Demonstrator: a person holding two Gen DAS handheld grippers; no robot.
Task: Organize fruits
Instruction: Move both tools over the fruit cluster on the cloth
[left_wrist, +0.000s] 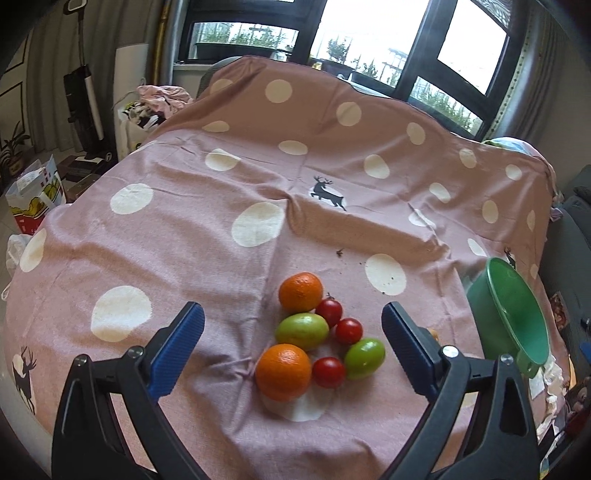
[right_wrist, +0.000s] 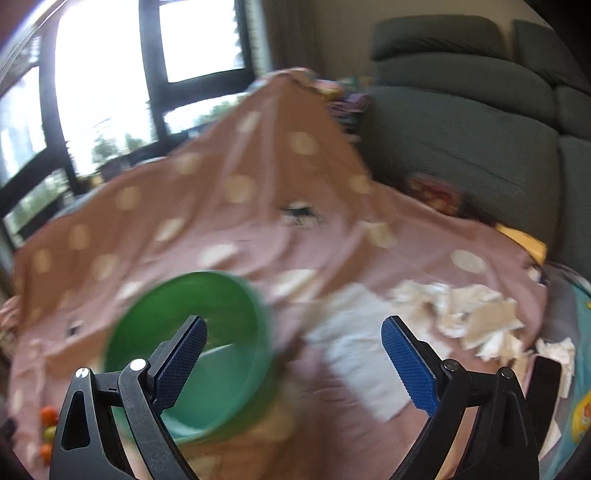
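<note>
A cluster of fruit lies on the pink dotted cloth (left_wrist: 221, 192) in the left wrist view: two oranges (left_wrist: 300, 292) (left_wrist: 283, 371), two green fruits (left_wrist: 301, 331) (left_wrist: 365, 357) and three small red tomatoes (left_wrist: 348, 331). My left gripper (left_wrist: 291, 334) stands open above and around the cluster, touching nothing. A green plastic bowl (left_wrist: 506, 306) is tilted at the cloth's right edge. In the blurred right wrist view the same bowl (right_wrist: 192, 354) sits behind the left finger (right_wrist: 181, 363) of my open right gripper (right_wrist: 293, 354). The fruit (right_wrist: 48, 432) shows at far left there.
Crumpled white tissues (right_wrist: 476, 314) and a white paper (right_wrist: 362, 354) lie on the cloth to the right. A grey sofa (right_wrist: 461, 140) stands behind. Bags (left_wrist: 33, 195) and a vacuum (left_wrist: 83, 92) stand on the floor at left, with windows (left_wrist: 369, 40) beyond.
</note>
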